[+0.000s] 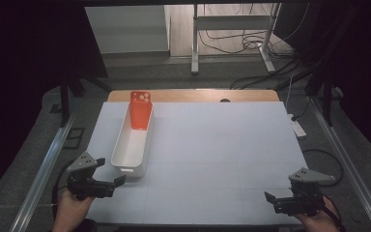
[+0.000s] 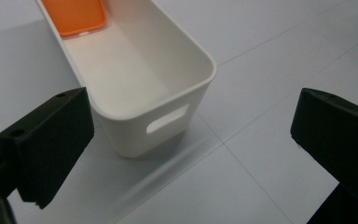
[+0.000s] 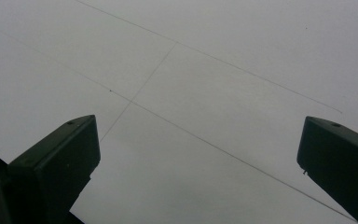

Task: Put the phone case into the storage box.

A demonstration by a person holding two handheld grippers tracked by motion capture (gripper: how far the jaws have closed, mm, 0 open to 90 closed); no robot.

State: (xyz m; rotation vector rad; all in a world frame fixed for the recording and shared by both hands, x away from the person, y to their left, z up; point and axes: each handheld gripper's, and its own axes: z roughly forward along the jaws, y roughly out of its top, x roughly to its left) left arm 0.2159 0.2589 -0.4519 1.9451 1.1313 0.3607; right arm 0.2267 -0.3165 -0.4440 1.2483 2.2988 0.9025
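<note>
Both my claws gape empty; left claw (image 1: 107,171) nears the white bin (image 1: 134,140) at lower left, approaching; next, grip its rim.

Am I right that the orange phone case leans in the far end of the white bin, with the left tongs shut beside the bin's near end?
Not quite: the left tongs are open, not shut. The left gripper view shows their two jaws spread wide apart, holding nothing. The rest stands: the orange phone case leans in the far end of the white bin, and the tongs sit beside its near end.
</note>
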